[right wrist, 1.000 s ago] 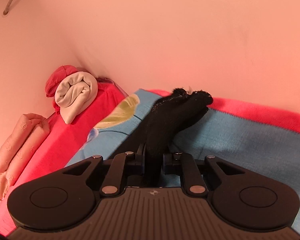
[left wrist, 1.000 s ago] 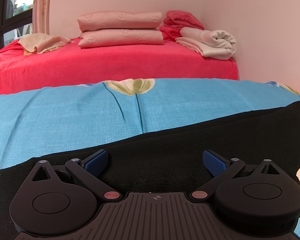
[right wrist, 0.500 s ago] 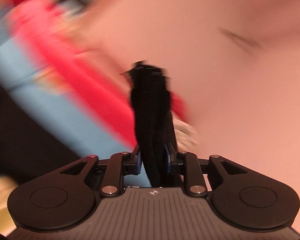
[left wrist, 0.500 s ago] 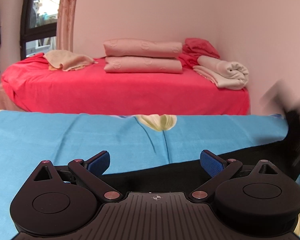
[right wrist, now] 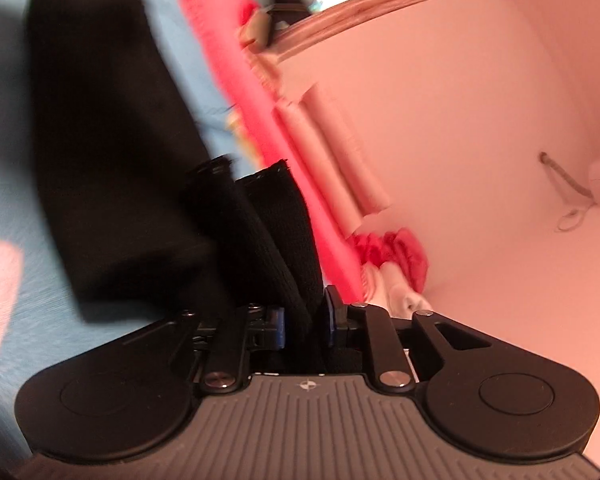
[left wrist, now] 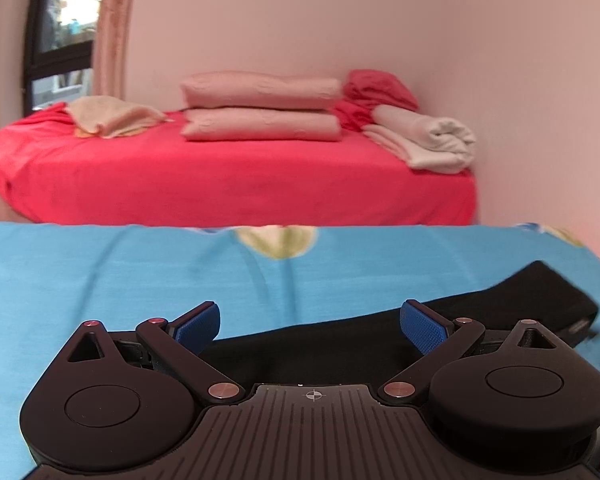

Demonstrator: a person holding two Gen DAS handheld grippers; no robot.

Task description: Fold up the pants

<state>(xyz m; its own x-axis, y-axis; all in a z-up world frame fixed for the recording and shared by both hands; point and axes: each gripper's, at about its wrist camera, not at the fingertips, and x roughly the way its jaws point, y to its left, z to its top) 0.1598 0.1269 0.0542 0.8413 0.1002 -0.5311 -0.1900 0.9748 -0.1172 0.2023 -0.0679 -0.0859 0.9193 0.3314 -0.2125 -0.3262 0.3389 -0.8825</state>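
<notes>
The black pants [left wrist: 380,340] lie on the blue floral sheet [left wrist: 100,280], stretching from under my left gripper to the right. My left gripper [left wrist: 310,326] is open and empty, low over the pants' near edge. In the right wrist view my right gripper [right wrist: 304,326] is shut on a bunched end of the black pants [right wrist: 268,232], held up off the sheet with the view rolled sideways. The rest of the pants [right wrist: 100,140] lies flat on the blue sheet [right wrist: 4,184] at the left of that view.
Beyond the blue sheet is a red bed [left wrist: 228,176] with two stacked pink pillows [left wrist: 260,108], a beige towel [left wrist: 112,116], a red bundle [left wrist: 380,88] and a rolled white blanket [left wrist: 428,140]. A pink wall [left wrist: 540,100] runs along the right. A window [left wrist: 60,20] is far left.
My right gripper has swung the held pants end up and over, rolling its view sideways. In the left view the pants' right part has come down and now lies as a thicker fold.
</notes>
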